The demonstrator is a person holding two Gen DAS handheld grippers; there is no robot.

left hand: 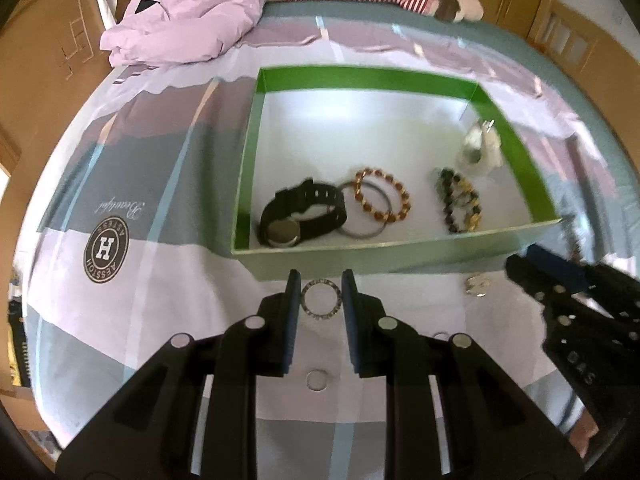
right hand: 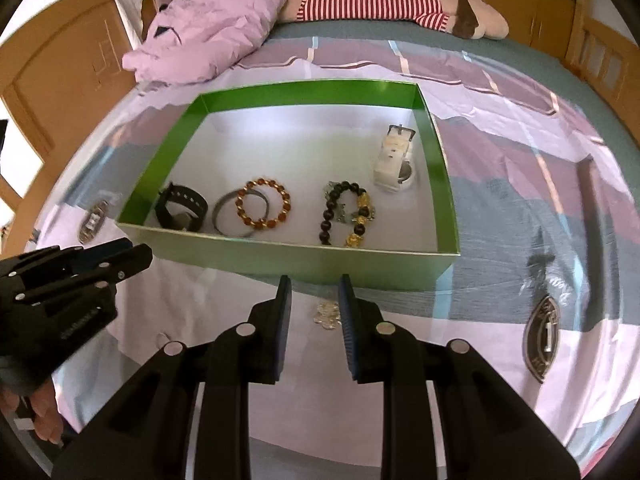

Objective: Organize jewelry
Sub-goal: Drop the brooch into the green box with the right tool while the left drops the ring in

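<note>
Jewelry pickup is under way: your spread left gripper (left hand: 320,280) brackets the sparkly ring (left hand: 321,297), so pinch it, then lift toward the green box (left hand: 312,258) at 12 o'clock.

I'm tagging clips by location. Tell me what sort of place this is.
Most likely a bedroom: the green box of jewelry sits on a made bed with a patterned bedsheet, a crumpled pink quilt and a striped plush toy at its far end.
</note>
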